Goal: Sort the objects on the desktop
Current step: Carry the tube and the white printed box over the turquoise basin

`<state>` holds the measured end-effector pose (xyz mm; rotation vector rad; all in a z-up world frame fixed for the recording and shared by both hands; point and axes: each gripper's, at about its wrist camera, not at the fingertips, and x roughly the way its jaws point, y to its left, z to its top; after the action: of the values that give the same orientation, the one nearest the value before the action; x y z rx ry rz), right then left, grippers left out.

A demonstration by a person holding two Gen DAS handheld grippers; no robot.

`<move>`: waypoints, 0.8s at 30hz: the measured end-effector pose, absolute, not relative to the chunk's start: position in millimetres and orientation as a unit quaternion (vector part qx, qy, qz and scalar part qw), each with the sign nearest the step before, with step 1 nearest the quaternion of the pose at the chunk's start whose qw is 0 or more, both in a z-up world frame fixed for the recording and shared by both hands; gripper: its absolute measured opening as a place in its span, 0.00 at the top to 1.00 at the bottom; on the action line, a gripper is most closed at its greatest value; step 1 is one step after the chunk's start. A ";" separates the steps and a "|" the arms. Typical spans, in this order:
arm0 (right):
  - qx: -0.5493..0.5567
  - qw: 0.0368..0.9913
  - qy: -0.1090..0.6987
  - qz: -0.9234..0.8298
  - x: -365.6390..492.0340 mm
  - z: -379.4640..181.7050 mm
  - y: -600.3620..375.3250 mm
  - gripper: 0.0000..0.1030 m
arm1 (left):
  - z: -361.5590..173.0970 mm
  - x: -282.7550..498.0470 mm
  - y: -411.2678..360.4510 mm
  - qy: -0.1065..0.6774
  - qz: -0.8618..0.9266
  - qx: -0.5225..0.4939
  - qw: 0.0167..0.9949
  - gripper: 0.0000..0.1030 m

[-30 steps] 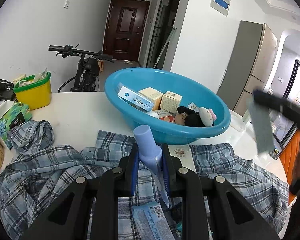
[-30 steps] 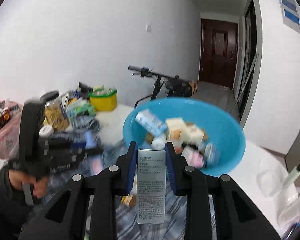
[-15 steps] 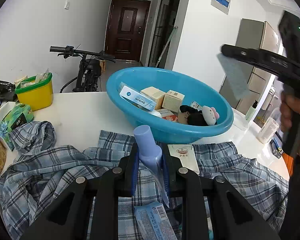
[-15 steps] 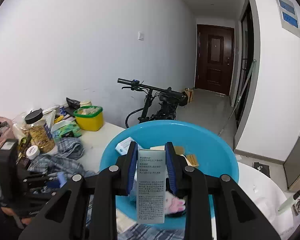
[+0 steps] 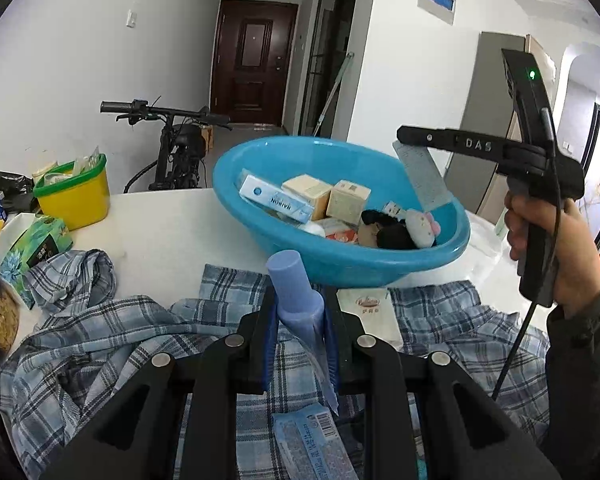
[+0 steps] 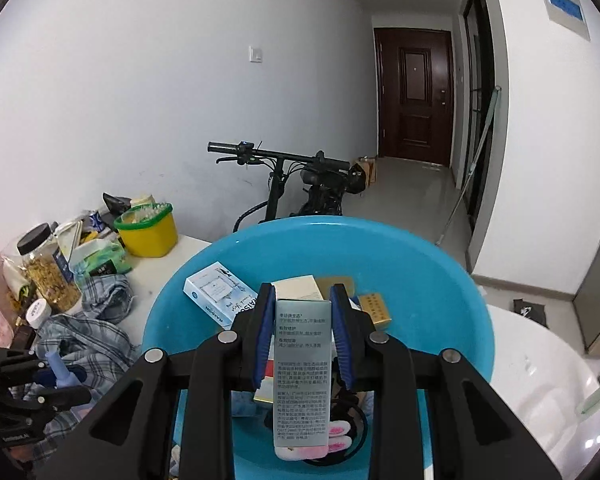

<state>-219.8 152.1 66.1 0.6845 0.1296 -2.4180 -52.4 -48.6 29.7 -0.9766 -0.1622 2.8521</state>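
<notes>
Left wrist view: the left gripper (image 5: 300,312) has its two blue-padded fingers closed on one lavender bottle (image 5: 294,292), cap pointing forward, above a blue plaid shirt (image 5: 112,332) spread on the white table (image 5: 160,232). One blue basin (image 5: 340,264) stands just beyond. In it are one blue-and-white carton (image 5: 275,199), two tan boxes (image 5: 330,196), one plush toy (image 5: 420,226) and a black item whose form is hard to make out. One white packet (image 5: 374,314) lies on the shirt at the basin's foot. One barcoded packet (image 5: 312,446) is cut off at the bottom edge. One yellow tub (image 5: 74,194) stands at the left. The right gripper (image 5: 418,148), seen from the side, holds one grey box (image 5: 422,178) over the basin's rim.

Right wrist view: the right gripper is clamped on the grey box (image 6: 302,372), printed face toward the camera, directly above the basin (image 6: 432,292). The box and fingers hide most of the contents; one carton (image 6: 220,298) and one small gold box (image 6: 374,310) show. One jar (image 6: 50,268) stands at the left. The left gripper (image 6: 56,376) is partly cut off, low left.
</notes>
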 end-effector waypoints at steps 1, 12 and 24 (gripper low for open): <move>0.259 0.308 0.049 -0.914 -220.7 66.5 152.9 0.74 | 28.8 -54.5 -49.5 -0.054 0.942 -0.326 0.065 0.78; 0.242 0.328 0.027 -0.913 -215.1 79.3 162.4 0.74 | 69.5 -55.9 -46.3 -0.039 0.952 -0.302 0.036 0.78; 0.239 0.339 0.010 -0.910 -214.9 82.5 165.7 0.74 | 140.8 -110.8 -10.2 0.003 0.969 -0.246 0.039 0.78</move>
<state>-214.9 165.7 82.5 0.6236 0.0257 -2.3691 -110.8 -10.2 140.8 -0.7536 0.0103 2.9699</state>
